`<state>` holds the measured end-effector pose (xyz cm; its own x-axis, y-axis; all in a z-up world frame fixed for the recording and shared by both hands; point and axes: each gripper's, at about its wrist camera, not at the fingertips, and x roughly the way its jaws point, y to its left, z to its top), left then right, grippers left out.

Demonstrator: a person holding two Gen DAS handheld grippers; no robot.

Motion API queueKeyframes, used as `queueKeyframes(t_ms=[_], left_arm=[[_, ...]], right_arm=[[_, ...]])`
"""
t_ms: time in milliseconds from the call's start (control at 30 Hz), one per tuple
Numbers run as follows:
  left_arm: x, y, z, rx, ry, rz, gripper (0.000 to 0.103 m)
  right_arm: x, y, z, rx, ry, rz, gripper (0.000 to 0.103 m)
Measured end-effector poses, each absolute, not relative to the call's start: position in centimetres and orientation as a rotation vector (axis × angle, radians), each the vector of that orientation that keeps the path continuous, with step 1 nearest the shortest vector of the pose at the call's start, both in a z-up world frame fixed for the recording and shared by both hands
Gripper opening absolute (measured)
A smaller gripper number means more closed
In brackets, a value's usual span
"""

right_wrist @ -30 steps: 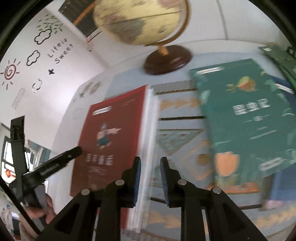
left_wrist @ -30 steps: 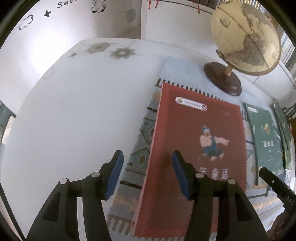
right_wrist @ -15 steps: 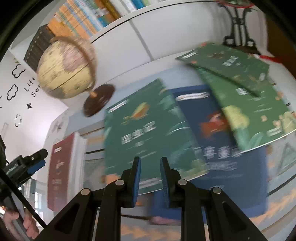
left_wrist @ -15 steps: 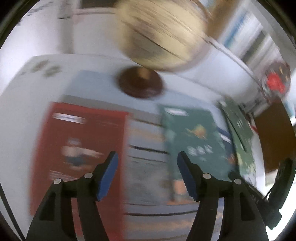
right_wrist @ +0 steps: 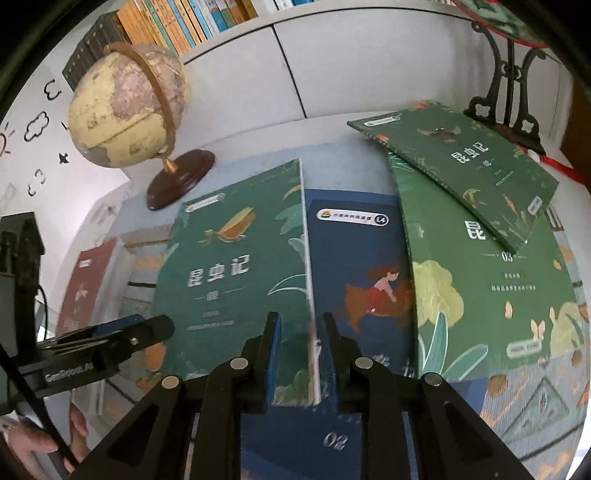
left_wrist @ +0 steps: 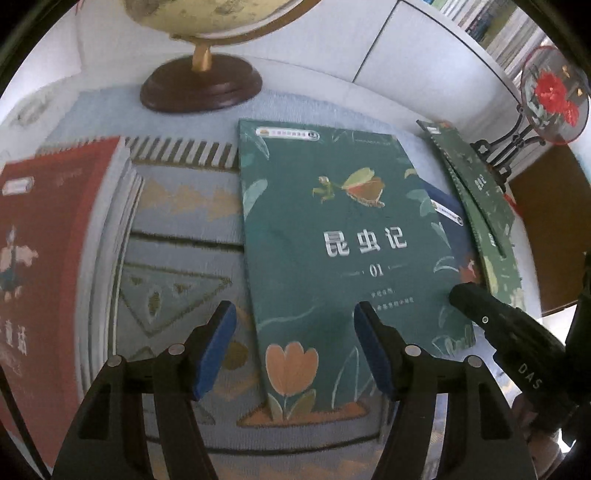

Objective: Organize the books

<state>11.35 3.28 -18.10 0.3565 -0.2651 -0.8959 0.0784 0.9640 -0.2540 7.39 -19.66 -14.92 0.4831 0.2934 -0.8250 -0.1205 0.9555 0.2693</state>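
White bench (right_wrist: 280, 140) with a patterned mat (left_wrist: 177, 229) over it, a globe (right_wrist: 125, 107) near its back edge and a full shelf (right_wrist: 177, 22) behind: on this the books lie flat.

Toward the left edge a red book (left_wrist: 48, 229) lies alone, squared to the mat, and looks already placed. Whether it is one thick book or a small pile cannot be told.

The rest is a loose heap toward the right edge. Book 01 (left_wrist: 332, 229) lies near the middle, its right side over a blue book (right_wrist: 354, 266). Book 03 (right_wrist: 480, 295) overlaps the blue book's other side, and a fourth green book (right_wrist: 461, 155) lies askew on top of book 03, near the back right corner.

The left tool (left_wrist: 292, 314) hovers over the front left corner of book 01. Its jaws have just been opening and stand fairly wide, with nothing gripped; the book's left edge shows in the gap. The right tool (right_wrist: 301, 325) hovers over the book's right edge with jaws narrow, and the pads appear to press on nothing.

The task seems early: one book is set aside and four are unsorted. Book 01 looks like the next to go, probably over to the red book.
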Motion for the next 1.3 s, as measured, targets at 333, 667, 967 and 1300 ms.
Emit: queueKeyframes(t_ms=[333,667,967,1300], left_arm=[[10.6,1.8,-18.3,-0.155,1.178,-0.304,0.084],[3.1,-0.7,-18.2,-0.159,1.282,-0.433,0.084],[-1.0,-2.8,-17.8,-0.133,1.310,-0.564,0.084],[2.8,-2.5,-18.0,-0.114,1.238,-0.582,0.084]], right_arm=[[7.4,-19.9,-15.7,0.261,1.034,0.384,0.027],[0.1,-23.0,-15.5,0.308,1.135,0.383,0.028],[-8.0,-26.8,-16.1,0.350,1.236,0.326,0.029],[-5.3,-28.4,-16.6,0.414,1.072,0.363,0.034]])
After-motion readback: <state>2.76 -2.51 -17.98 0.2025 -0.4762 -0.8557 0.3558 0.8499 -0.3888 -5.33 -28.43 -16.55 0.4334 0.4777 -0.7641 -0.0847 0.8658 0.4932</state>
